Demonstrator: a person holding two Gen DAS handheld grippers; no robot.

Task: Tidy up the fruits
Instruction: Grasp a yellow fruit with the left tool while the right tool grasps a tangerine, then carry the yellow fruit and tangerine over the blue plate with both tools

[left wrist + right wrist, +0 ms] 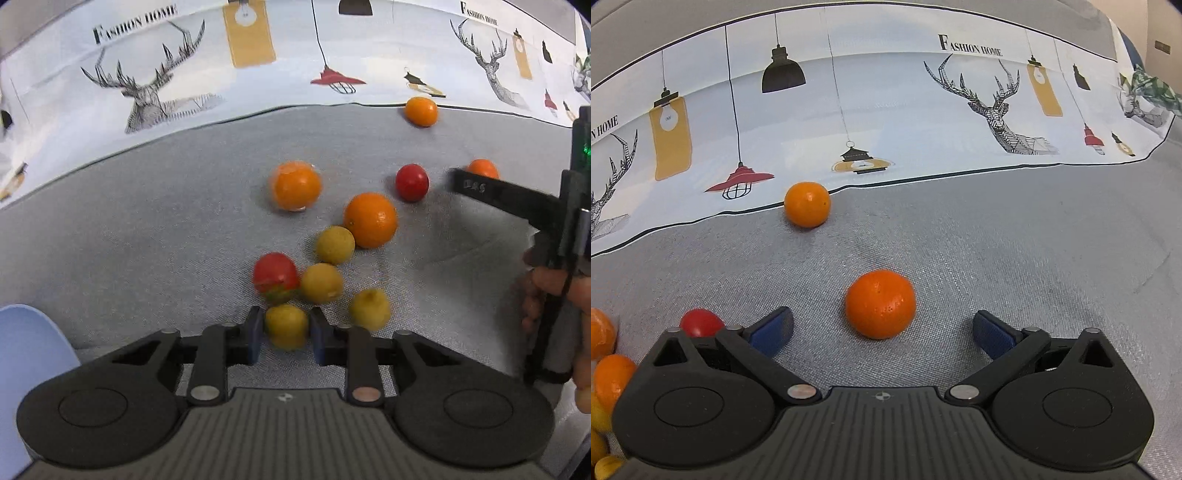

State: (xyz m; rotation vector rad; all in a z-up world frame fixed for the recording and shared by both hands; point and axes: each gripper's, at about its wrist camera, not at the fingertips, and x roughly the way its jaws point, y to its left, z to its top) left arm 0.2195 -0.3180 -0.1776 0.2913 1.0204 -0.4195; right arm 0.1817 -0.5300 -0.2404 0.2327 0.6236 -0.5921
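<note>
My left gripper [287,332] is shut on a small yellow fruit [286,325] between its blue pads, low over the grey cloth. Beyond it lie three more yellow fruits [321,282], a red tomato [275,277], a second tomato [411,182], a big orange [370,220] and a wrapped orange [295,185]. My right gripper [882,332] is open, its pads on either side of an orange [880,303] just ahead on the cloth. Another orange [807,204] lies farther back at the cloth's printed edge.
A light blue plate [26,354] sits at the left edge of the left wrist view. The right gripper and the hand holding it [554,229] stand at the right of that view. A printed cloth with deer and lamps [886,122] borders the grey area at the back.
</note>
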